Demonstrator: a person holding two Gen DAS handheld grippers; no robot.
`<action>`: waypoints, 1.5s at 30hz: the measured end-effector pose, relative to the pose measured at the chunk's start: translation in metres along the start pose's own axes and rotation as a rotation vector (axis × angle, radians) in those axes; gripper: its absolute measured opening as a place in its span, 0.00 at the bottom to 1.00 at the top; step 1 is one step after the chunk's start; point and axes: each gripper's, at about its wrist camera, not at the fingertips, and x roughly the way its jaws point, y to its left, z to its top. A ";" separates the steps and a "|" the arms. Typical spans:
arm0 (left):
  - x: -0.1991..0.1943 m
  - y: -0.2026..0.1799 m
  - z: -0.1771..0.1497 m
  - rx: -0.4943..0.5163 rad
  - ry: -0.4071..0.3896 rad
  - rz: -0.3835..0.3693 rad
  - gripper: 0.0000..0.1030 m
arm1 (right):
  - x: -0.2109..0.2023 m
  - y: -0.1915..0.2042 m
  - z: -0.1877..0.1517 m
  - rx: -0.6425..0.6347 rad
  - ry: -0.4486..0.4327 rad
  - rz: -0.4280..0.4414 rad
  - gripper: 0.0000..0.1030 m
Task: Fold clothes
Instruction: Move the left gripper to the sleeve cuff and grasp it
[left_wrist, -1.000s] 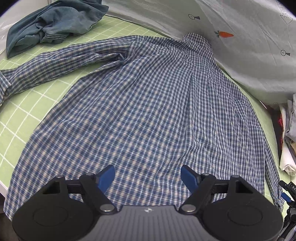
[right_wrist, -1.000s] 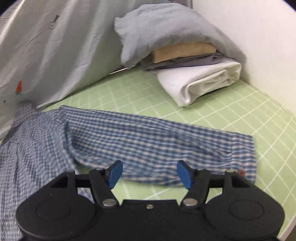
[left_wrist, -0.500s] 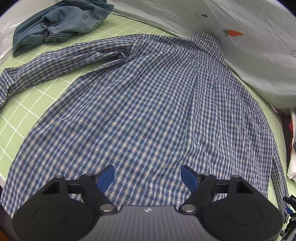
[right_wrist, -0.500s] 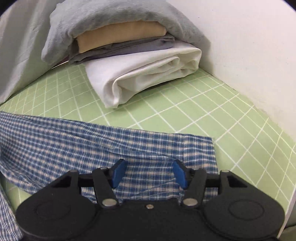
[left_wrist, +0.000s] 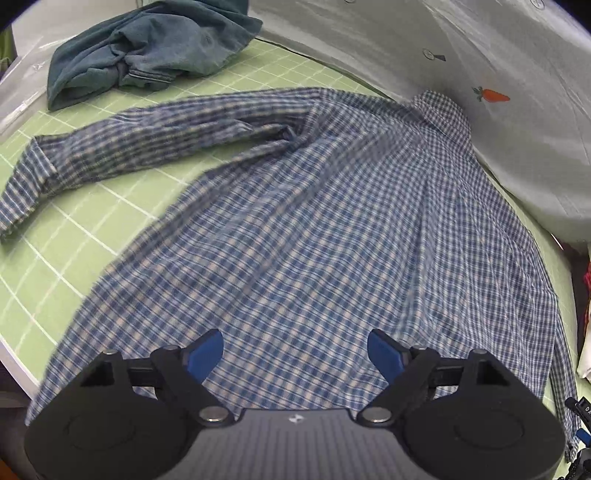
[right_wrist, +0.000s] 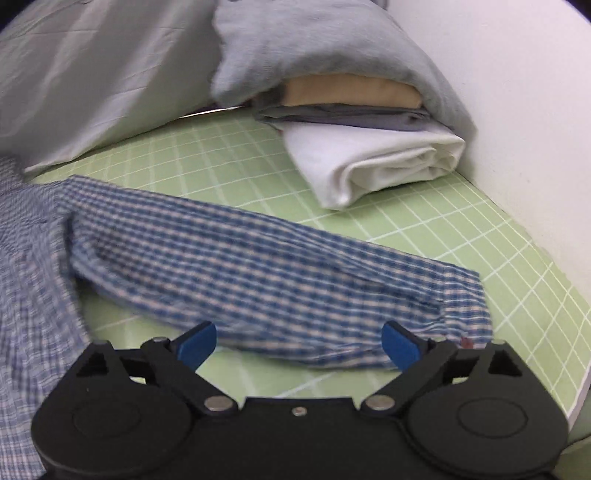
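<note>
From the left wrist, the left gripper (left_wrist: 295, 354) hangs over the hem of the plaid shirt (left_wrist: 314, 229), spread back-up on the green grid mat (left_wrist: 74, 236), its jaws opening on nothing. From the right wrist, the right gripper (right_wrist: 299, 343) is opening wide and empty just short of the right sleeve (right_wrist: 258, 273), which runs crosswise with its cuff (right_wrist: 465, 306) nearest this hand.

Light: even and fairly bright in both views — source cannot be told.
Shadows: soft, faint ones are seen under the folded stack (right_wrist: 373, 147).
Glare: little; the white wall (right_wrist: 517, 110) is rendered pale.
Blur: the checked shirt (left_wrist: 314, 240) is smeared by motion, most on the right sleeve (right_wrist: 258, 280).
Distortion: the green gridded mat (left_wrist: 92, 229) is bowed; corners are darkened.
</note>
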 end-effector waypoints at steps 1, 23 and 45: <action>-0.001 0.008 0.003 0.002 -0.004 0.004 0.83 | -0.009 0.016 -0.003 -0.018 -0.008 0.019 0.95; 0.002 0.247 0.107 0.047 -0.098 0.110 0.84 | -0.113 0.279 -0.133 -0.127 0.080 -0.014 0.98; 0.002 0.329 0.103 -0.047 -0.082 0.197 0.68 | -0.129 0.305 -0.141 -0.138 0.141 -0.147 0.99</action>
